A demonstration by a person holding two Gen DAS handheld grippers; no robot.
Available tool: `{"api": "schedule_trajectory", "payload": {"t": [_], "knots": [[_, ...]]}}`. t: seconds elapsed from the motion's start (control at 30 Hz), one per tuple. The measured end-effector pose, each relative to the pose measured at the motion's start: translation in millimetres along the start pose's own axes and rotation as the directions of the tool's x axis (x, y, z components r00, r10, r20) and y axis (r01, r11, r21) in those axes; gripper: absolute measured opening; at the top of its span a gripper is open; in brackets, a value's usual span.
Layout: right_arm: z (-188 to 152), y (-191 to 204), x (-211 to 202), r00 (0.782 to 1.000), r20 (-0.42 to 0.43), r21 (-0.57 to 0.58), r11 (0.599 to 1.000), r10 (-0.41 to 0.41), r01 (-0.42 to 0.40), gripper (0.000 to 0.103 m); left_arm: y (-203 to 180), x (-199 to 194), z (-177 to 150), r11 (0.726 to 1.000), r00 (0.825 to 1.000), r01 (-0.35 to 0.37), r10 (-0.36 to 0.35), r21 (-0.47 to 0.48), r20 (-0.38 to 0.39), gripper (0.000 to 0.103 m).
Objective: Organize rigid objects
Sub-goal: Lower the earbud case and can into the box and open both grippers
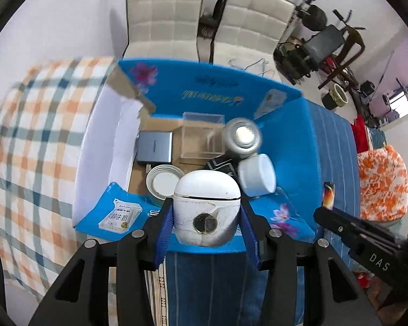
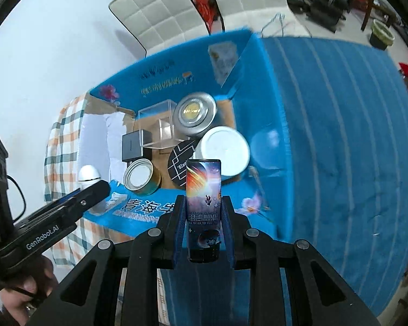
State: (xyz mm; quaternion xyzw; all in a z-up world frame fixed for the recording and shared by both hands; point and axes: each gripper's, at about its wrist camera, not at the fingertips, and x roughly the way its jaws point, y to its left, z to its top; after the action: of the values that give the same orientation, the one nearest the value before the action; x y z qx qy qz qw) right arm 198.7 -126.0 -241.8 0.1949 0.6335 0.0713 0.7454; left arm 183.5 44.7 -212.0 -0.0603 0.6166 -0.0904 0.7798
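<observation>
Two things are in hand at once, each carried over the near edge of the open blue cardboard box [image 1: 299, 125] that sits on the blue striped bed cover [image 2: 340, 135]. The left gripper [image 1: 206, 228] has its fingers [image 1: 164, 231] pinched on a white egg-shaped plastic case with a round dark emblem [image 1: 206, 209], holding it by its sides. The right gripper [image 2: 203, 228] has its fingers [image 2: 179, 231] pinched on a slim rectangular lighter with a space-themed print [image 2: 203, 190], which stands with its long axis running away from the fingers, top end pointing toward the box floor.

Inside the box lie a clear acrylic cube [image 1: 201, 135], a silver round tin with a gold centre [image 1: 243, 135], a white round jar [image 1: 257, 175], a black round coaster with white lines [image 2: 181, 163], a grey flat rectangular box [image 1: 155, 146] and an open gold-rimmed tin lid [image 1: 164, 183].

What the next move likely turns on is free floor. From the lighter's tip, the coaster and white jar lie directly ahead, almost touching it in view; bare cardboard shows only between the tin lid and the coaster. The white case hangs nearer the box's near-left corner, just above the tin lid. I judge the left hand nearer that corner, and both loads must be steered into gaps rather than set on the items below.
</observation>
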Motion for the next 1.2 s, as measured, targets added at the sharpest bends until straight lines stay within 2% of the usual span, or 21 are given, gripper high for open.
{"api": "schedule_trajectory", "payload": {"t": [0.2, 0.33, 0.7, 0.97, 1.2], "knots": [[12, 8, 55, 0.994, -0.084, 0.064, 0.996, 0.07, -0.065, 0.027, 28, 43, 13, 0.997, 0.993, 0.046, -0.052, -0.056, -0.109, 0.044], [15, 15, 77, 0.992, -0.108, 0.063, 0.997, 0.06, -0.054, 0.027, 37, 69, 14, 0.993, 0.979, 0.083, -0.098, -0.088, -0.178, 0.043], [26, 14, 107, 0.988, -0.149, 0.073, 0.997, 0.046, -0.036, 0.027, 41, 106, 14, 0.982, 0.94, 0.153, -0.18, -0.113, -0.291, 0.044], [29, 23, 124, 0.986, -0.168, 0.039, 0.999, 0.016, -0.009, 0.027, 50, 124, 11, 0.984, 0.925, 0.139, -0.17, -0.115, -0.34, 0.044], [35, 22, 135, 0.979, -0.201, 0.053, 0.998, 0.037, -0.027, 0.027, 60, 125, 10, 0.987, 0.931, 0.111, -0.143, -0.112, -0.335, 0.044]]}}
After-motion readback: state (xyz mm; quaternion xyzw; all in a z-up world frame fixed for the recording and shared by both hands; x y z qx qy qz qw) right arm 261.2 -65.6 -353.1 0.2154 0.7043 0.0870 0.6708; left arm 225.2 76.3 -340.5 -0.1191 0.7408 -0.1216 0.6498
